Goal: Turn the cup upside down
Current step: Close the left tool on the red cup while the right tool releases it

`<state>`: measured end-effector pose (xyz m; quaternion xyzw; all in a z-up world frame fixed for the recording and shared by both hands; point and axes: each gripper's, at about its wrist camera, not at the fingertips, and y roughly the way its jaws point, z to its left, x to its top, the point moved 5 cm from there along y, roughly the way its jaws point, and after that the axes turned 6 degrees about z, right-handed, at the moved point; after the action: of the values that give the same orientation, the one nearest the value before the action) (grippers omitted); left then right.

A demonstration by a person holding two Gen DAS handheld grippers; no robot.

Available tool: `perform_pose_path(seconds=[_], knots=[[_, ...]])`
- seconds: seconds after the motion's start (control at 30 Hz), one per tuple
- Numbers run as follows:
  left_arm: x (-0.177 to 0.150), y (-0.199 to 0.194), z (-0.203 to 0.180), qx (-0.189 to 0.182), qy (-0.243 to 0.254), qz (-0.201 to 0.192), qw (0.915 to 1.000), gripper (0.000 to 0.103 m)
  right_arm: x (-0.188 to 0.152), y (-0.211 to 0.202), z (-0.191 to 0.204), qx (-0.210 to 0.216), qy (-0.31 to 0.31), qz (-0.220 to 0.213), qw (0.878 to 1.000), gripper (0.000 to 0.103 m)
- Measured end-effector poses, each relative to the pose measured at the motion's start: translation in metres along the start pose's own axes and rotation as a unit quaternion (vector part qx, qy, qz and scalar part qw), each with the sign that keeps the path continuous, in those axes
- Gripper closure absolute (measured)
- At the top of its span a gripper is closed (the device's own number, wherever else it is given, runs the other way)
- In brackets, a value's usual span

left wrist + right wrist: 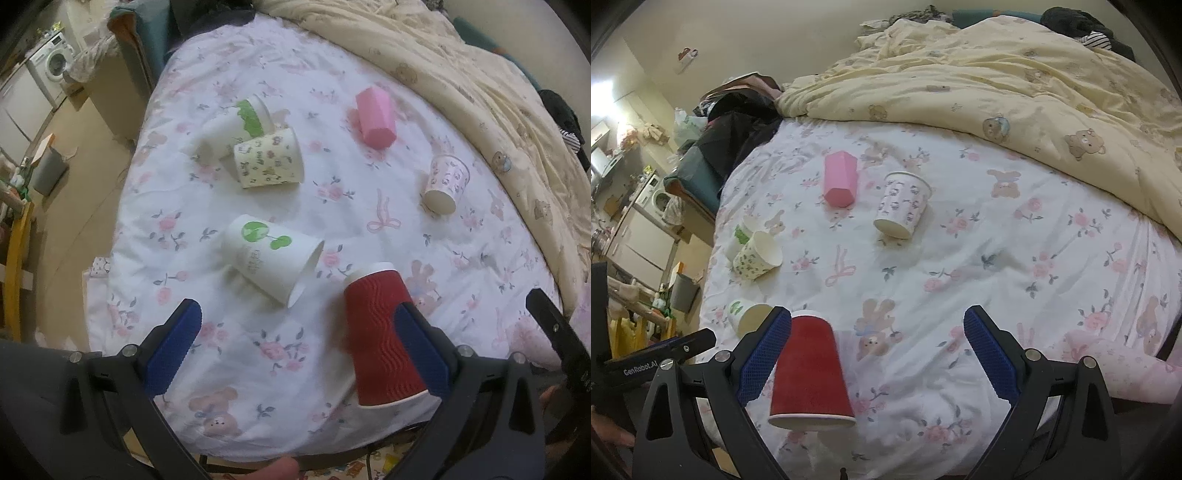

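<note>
Bed (997, 258) with white floral sheet carries seven items. Red cup (810, 376) stands mouth-down near the front edge; pink cup (839, 179), purple-print cup (903, 210), green-logo cup (271, 260), yellow-print cup (267, 160) and green-band cup (236, 123) lie on their sides, the last two touching. Cream bear-print duvet (1015, 85) heaped along the far side.

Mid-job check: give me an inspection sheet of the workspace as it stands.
Surface: bed sheet, floral, wrinkled.
Job's things: red cup stands mouth down, near edge.
Clutter: five more cups; pink cup mouth down; globe cup, bear cup, green-band cup and patterned cup on their sides or tilted.
Grippers: left gripper open, beside red cup; right gripper open, empty.
Cables: nothing seen.
Surroundings: yellow duvet, washing machine, dark clothes.
</note>
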<state>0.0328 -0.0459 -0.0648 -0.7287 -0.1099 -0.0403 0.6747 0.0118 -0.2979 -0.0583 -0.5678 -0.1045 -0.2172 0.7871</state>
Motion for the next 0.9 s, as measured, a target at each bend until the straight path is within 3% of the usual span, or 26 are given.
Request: perform_pose_path(seconds=[0.17,0.23,0.4,0.57,0.63,0.87,0.9], knots=[[0.006,0.012,-0.011,-0.009,-0.02,0.038,0.999,0.003,0.0,0.005,-0.011,0.004,0.026,0.019,0.999,0.006],[0.006,0.024,-0.018,-0.018,-0.031,0.07,0.9969,0.011,0.001,0.006,-0.015,0.009,0.039,0.023,0.999,0.006],[0.001,0.047,-0.047,-0.034,-0.038,0.117,0.9918,0.011,0.005,0.005,-0.019,0.011,0.046,0.024,0.999,0.006],[0.001,0.069,-0.072,-0.03,-0.028,0.137,0.9897,0.012,0.004,0.006,-0.027,0.01,0.062,0.028,0.998,0.006],[0.001,0.082,-0.08,-0.024,-0.024,0.149,0.9883,0.016,0.004,0.006,-0.031,0.009,0.069,0.029,0.997,0.006],[-0.003,0.108,-0.086,-0.01,-0.019,0.171,0.985,0.019,0.005,0.006,-0.036,0.008,0.077,0.031,0.997,0.006],[-0.003,0.109,-0.086,-0.01,-0.019,0.172,0.9849,0.024,0.005,0.006,-0.036,0.009,0.077,0.032,0.997,0.006]])
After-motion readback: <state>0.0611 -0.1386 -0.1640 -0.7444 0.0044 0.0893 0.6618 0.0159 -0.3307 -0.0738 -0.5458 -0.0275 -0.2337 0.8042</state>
